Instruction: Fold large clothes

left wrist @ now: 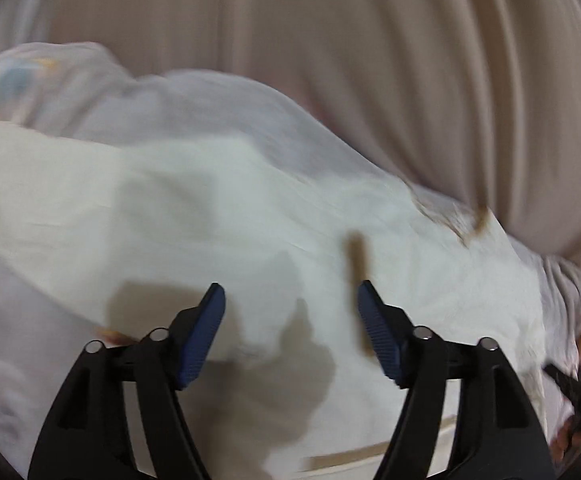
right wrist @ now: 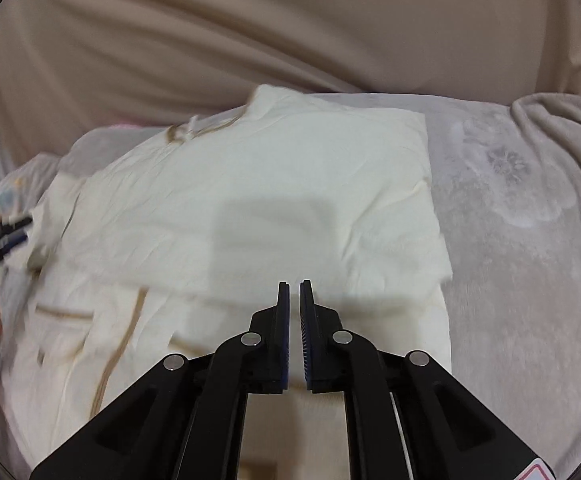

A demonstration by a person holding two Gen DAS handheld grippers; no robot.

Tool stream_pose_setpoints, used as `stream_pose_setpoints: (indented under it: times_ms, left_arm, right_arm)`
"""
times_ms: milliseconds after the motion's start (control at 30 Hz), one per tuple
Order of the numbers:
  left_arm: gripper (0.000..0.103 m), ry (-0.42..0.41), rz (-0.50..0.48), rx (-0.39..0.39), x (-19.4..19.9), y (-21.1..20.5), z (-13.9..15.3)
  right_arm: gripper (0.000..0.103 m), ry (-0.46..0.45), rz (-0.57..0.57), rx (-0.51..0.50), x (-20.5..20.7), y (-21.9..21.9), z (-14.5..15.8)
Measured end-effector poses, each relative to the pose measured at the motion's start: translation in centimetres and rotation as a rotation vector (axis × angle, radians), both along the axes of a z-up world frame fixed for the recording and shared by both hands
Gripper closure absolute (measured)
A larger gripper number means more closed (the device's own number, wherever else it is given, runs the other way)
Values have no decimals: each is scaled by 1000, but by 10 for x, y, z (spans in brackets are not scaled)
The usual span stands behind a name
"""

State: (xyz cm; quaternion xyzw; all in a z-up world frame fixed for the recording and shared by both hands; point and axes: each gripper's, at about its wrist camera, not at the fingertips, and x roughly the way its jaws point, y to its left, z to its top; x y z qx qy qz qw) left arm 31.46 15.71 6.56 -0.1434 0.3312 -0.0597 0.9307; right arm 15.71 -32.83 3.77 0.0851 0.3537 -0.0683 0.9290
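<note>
The right gripper (right wrist: 294,284) is nearest, with its fingers almost pressed together and nothing between them. It hangs over the near edge of the cream garment (right wrist: 250,208), which lies partly folded on the grey blanket (right wrist: 510,240). The garment's right edge is straight, and bare blanket runs wide to the right of it. At the left side the left gripper (left wrist: 290,300) has its fingers spread wide and empty above the cloth, with brown trim (left wrist: 356,256) just past them. Far behind, a beige curtain (right wrist: 250,32) closes off the back.
</note>
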Motion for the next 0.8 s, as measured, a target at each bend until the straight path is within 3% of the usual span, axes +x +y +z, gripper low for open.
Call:
stream_pose_setpoints:
  times_ms: [133, 267, 333, 400, 433, 500, 600, 667, 800]
  left_arm:
    - [32, 53, 242, -10, 7, 101, -5]
    - [33, 124, 446, -60, 7, 186, -24]
    - [33, 129, 485, -151, -8, 206, -30]
    - [33, 104, 433, -244, -16, 202, -31]
    - [33, 102, 385, -252, -16, 187, -28]
    - [33, 99, 261, -241, -9, 145, -22]
    - [28, 108, 3, -253, 4, 61, -14]
    - [26, 143, -144, -266, 16, 3, -17]
    - [26, 223, -318, -259, 44, -81, -33]
  right_arm:
    - [89, 45, 33, -5, -30, 23, -21]
    - [85, 49, 15, -74, -45, 33, -43]
    - [79, 48, 15, -73, -45, 33, -39]
    - [69, 32, 9, -53, -42, 27, -32]
    - [61, 19, -4, -50, -40, 24, -26]
    - [55, -6, -35, -50, -31, 14, -13]
    - [44, -49, -89, 8, -20, -10, 4]
    - [43, -56, -146, 71, -14, -35, 8]
    - [38, -22, -207, 115, 5, -71, 6]
